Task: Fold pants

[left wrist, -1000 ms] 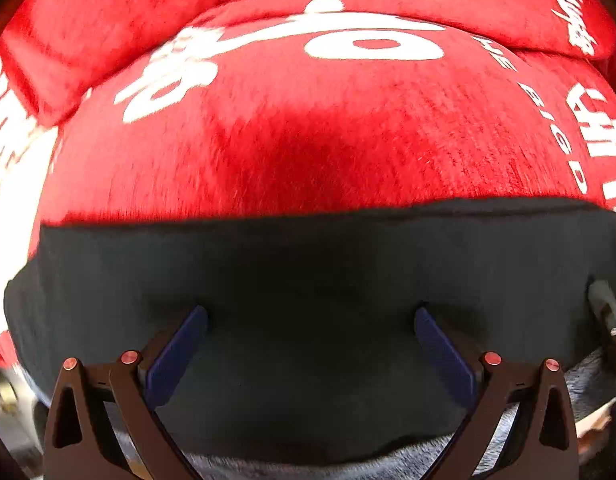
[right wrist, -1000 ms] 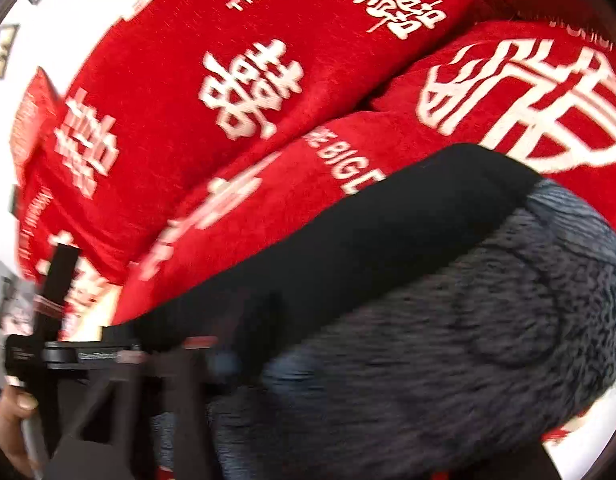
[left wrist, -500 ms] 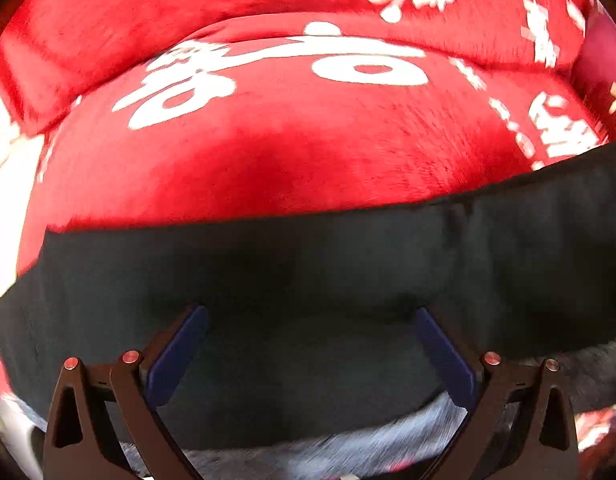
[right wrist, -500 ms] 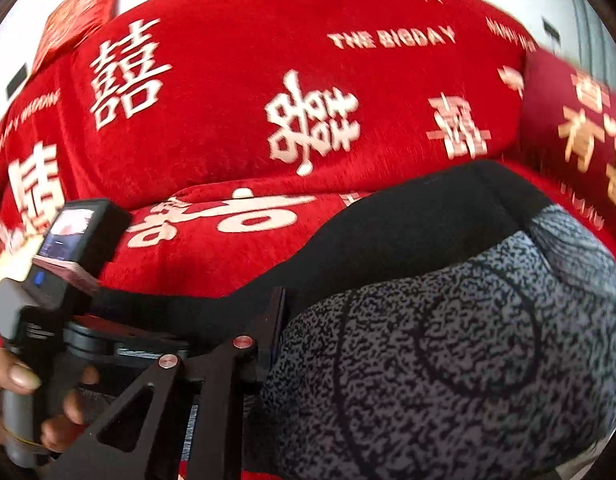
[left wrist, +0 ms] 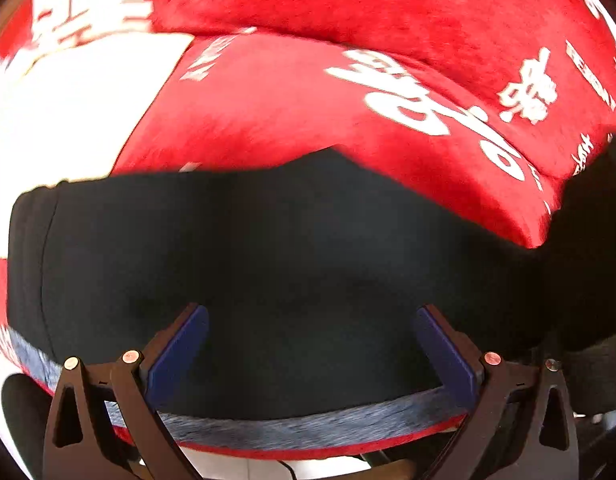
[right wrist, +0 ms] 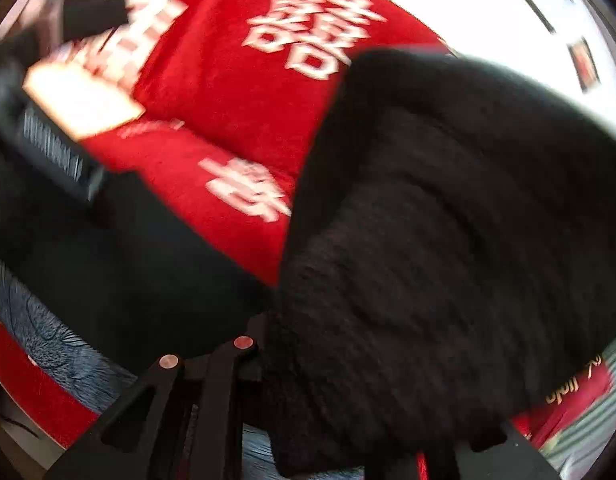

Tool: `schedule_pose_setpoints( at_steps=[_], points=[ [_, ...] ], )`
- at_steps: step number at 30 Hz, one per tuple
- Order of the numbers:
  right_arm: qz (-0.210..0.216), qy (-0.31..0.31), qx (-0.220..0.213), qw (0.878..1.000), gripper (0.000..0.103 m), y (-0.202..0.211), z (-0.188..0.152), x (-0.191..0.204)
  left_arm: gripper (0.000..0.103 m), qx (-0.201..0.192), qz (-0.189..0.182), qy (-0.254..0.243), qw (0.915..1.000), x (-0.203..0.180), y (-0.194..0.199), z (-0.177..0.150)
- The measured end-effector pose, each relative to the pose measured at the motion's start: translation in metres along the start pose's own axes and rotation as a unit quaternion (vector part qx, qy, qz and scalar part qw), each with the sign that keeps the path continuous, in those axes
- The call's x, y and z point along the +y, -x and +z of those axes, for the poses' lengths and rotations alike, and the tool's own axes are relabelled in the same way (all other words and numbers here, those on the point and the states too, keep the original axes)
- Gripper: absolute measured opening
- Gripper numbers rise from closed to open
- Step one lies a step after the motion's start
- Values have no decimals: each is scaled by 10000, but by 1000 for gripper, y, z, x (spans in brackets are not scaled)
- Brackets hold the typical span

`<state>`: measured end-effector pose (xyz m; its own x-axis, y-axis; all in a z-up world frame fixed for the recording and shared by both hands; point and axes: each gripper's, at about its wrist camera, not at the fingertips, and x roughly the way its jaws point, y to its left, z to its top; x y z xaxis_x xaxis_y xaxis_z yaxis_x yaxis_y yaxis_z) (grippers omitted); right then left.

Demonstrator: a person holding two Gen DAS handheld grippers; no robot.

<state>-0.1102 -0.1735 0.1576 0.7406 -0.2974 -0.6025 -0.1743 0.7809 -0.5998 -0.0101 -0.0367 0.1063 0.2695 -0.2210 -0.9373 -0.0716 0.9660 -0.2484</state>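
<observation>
The black pants (left wrist: 292,248) lie across the red sofa seat, with a grey patterned layer (left wrist: 308,428) showing along their near edge. My left gripper (left wrist: 311,340) hangs over them, open, its blue pads (left wrist: 176,344) wide apart on the flat black cloth. In the right wrist view a thick bunch of the pants (right wrist: 447,220) rises from my right gripper (right wrist: 276,344), which is shut on it. The cloth hides the right-hand finger. The rest of the pants (right wrist: 148,264) lies flat at the left.
The red sofa cover (left wrist: 308,112) with white characters fills the background, and its back cushion (right wrist: 236,80) stands behind. Bright white floor (left wrist: 68,120) shows past the sofa's left end. The left hand-held device (right wrist: 48,148) is a blur at the upper left of the right wrist view.
Both grippers have swept sideways along the sofa. The right gripper has rolled and carried a fold of the pants with it, so black cloth now faces it instead of grey. The left stays open.
</observation>
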Motion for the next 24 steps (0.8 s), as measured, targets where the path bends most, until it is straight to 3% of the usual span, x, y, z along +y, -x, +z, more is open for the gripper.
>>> schedule_pose_setpoints(
  at_steps=[5,9,11,12,13,18,21,24],
  points=[
    [-572,1361,101,9890,18,-10,-14,71,103,36,-164,152,9997,31,-2,-10],
    [-822,1852,275,9789,19,-16,-31,92,103,-98,-164,262,9995,42,9,-11],
    [-885,1877,273,9779,19,-13,-31,93,103,-164,-367,420,9983,46,17,-8],
    [-894,1900,283,9773,26,-12,-31,94,103,-200,-459,452,9977,45,21,-6],
    [-880,1995,294,9755,40,-10,-31,98,103,-267,-578,441,9970,40,28,-4],
    [-1408,2584,-202,9555,79,19,-35,119,103,-355,-797,-33,9962,8,40,3],
    [-926,2372,-349,9664,82,56,-37,108,103,-370,-777,-276,9959,-5,42,2],
    [-11,1594,-283,9868,85,88,-40,71,103,-293,-776,-350,9959,-13,40,1]
  ],
)
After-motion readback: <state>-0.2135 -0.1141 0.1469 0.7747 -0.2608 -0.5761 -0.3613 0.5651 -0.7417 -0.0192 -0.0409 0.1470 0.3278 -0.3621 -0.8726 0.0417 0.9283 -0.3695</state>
